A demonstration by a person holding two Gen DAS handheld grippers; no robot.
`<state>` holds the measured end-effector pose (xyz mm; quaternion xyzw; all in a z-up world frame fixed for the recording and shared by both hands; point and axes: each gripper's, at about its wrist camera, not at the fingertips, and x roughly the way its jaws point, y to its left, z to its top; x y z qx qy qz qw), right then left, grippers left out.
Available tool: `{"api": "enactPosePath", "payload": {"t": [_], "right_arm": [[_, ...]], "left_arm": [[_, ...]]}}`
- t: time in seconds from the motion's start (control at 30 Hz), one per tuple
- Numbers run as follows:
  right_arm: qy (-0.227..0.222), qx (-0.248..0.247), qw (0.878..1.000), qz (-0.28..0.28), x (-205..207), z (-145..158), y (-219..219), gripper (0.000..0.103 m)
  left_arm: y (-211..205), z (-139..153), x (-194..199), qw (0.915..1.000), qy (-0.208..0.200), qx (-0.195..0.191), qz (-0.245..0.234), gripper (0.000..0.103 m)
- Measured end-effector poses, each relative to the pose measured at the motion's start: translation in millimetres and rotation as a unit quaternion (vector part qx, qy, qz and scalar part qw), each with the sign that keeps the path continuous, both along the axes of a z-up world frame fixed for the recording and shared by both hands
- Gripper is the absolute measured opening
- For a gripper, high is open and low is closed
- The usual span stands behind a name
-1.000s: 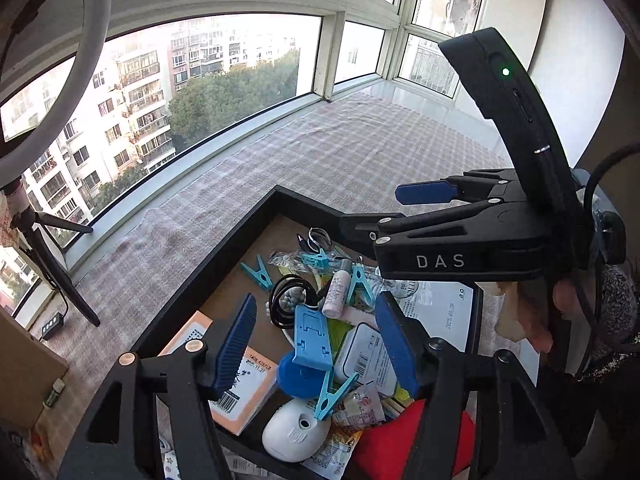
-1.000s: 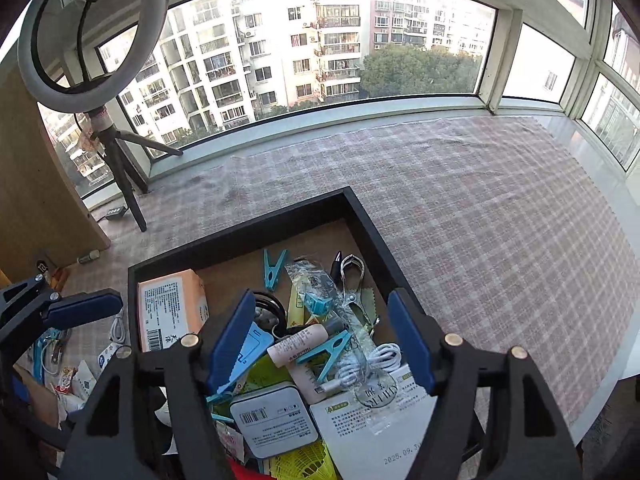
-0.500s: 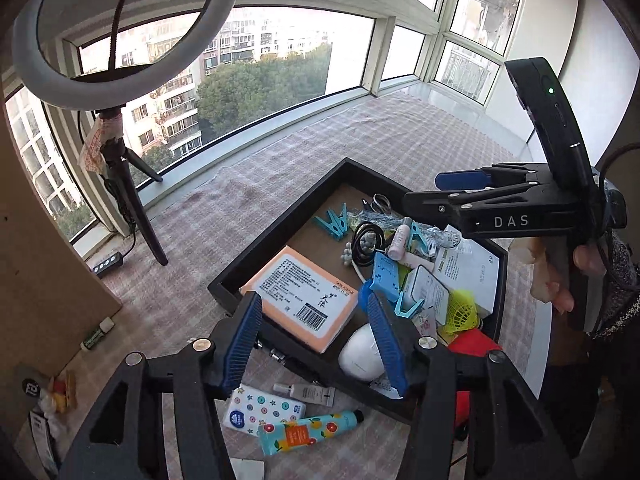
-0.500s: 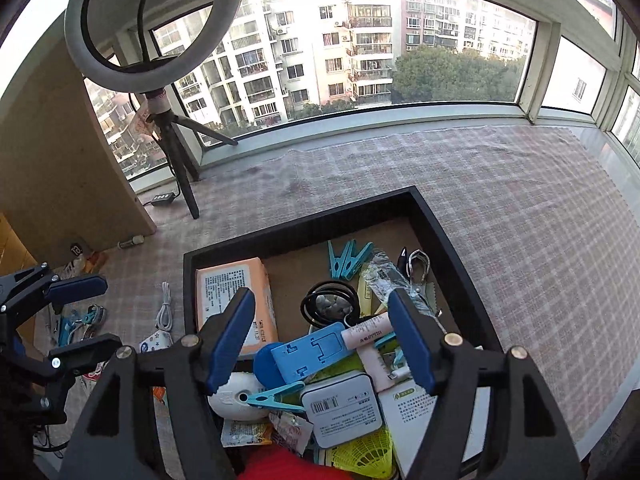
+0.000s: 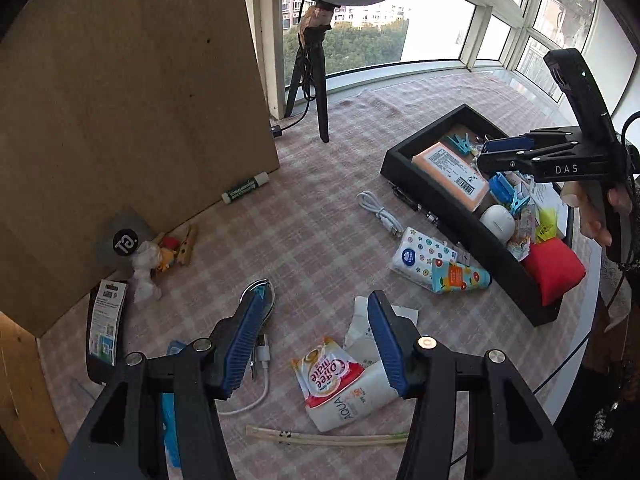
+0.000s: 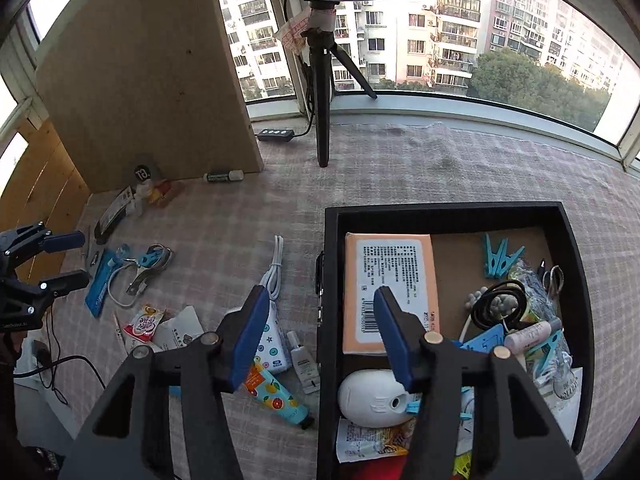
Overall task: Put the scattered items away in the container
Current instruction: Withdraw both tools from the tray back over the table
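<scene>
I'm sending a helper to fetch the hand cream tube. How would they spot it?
Find the black tray on the checked cloth. Just outside its near left wall lies the hand cream tube, beside a white dotted tissue pack. It alone is turquoise with orange fruit slices printed on it.

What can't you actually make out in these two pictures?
- Left wrist view: the Coffee-mate sachet is partly covered by the left gripper fingers.
- Right wrist view: the near end of the black tray is hidden behind the right gripper.
- Both views: print on the orange packet is too small.
</scene>
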<state>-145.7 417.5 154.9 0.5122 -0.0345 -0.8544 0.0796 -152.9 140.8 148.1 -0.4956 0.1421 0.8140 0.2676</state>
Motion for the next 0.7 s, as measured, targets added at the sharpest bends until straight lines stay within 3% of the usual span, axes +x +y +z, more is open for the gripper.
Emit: {"api": "enactPosePath", "payload": {"t": [0.2, 0.3, 0.7], "right_arm": [[-0.034, 0.007, 0.998, 0.045, -18, -28, -45, 0.053], [-0.049, 0.009, 0.997, 0.059, -27, -41, -59, 0.053], [-0.098, 0.007, 0.993, 0.068, -65, -81, -75, 0.053]], "left_arm": [[-13, -51, 9, 0.9968, -0.078, -0.017, 0.007, 0.052], [-20, -74, 10, 0.9920, -0.124, -0.004, 0.025, 0.052], [-30, -116, 3, 0.9819, -0.175, 0.010, 0.071, 0.052]]}}
